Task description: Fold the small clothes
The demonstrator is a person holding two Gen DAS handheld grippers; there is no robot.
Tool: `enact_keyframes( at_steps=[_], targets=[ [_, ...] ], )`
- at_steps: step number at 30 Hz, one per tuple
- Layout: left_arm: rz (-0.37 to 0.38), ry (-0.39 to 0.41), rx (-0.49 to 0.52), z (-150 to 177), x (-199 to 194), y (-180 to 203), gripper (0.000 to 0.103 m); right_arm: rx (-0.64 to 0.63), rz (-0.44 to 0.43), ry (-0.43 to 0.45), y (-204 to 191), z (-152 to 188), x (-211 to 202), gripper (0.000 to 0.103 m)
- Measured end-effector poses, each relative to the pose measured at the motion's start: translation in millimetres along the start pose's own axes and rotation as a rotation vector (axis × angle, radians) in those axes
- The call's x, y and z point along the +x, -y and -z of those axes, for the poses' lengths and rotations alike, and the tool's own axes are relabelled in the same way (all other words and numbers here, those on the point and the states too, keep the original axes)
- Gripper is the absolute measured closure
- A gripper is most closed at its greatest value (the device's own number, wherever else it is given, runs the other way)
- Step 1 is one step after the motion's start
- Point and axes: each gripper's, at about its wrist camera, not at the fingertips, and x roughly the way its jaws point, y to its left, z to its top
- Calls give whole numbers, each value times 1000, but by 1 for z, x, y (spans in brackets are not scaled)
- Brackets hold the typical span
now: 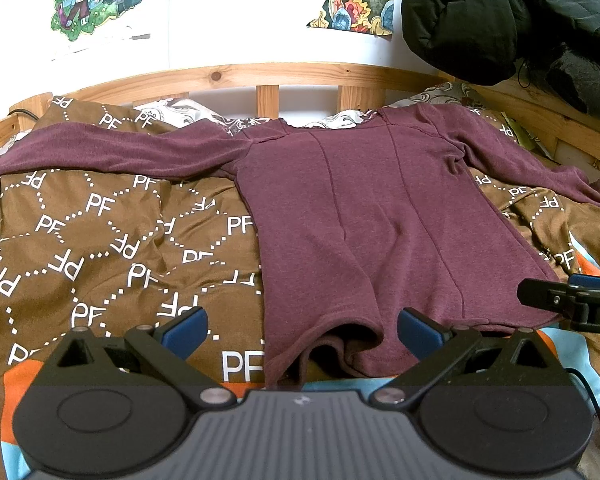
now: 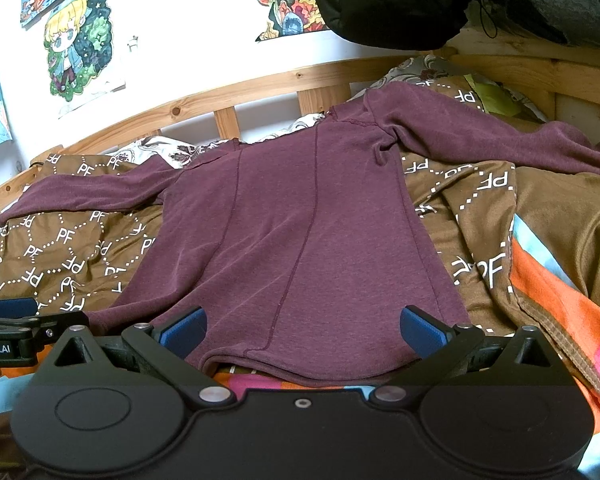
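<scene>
The maroon long-sleeved top [image 1: 360, 216] lies spread flat on the bed's brown quilt [image 1: 100, 232], sleeves out, hem just ahead of both tools. Left tool [image 1: 302, 330] and right tool [image 2: 302, 330] are agape, holding nothing. Folding looks unstarted; next, each should pinch a hem corner or sleeve.

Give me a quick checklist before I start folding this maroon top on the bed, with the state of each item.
1. Maroon long-sleeved knit top spread flat on the brown PF-print duvet: ok.
2. Both sleeves stretched out sideways: ok.
3. Hem lying flat: not ok, one part gapes open in the left wrist view.
4. Left gripper open, at the hem: ok.
5. Right gripper open, at the hem: ok.
6. Neckline flat: cannot tell.
</scene>
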Motion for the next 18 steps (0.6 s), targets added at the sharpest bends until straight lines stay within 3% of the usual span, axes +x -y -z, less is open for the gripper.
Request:
enact_keyframes(
  at_steps=[18],
  targets=[
    [-4, -24, -13, 5, 2, 1, 1, 5, 12, -5, 2, 1, 0, 1]
  ],
)
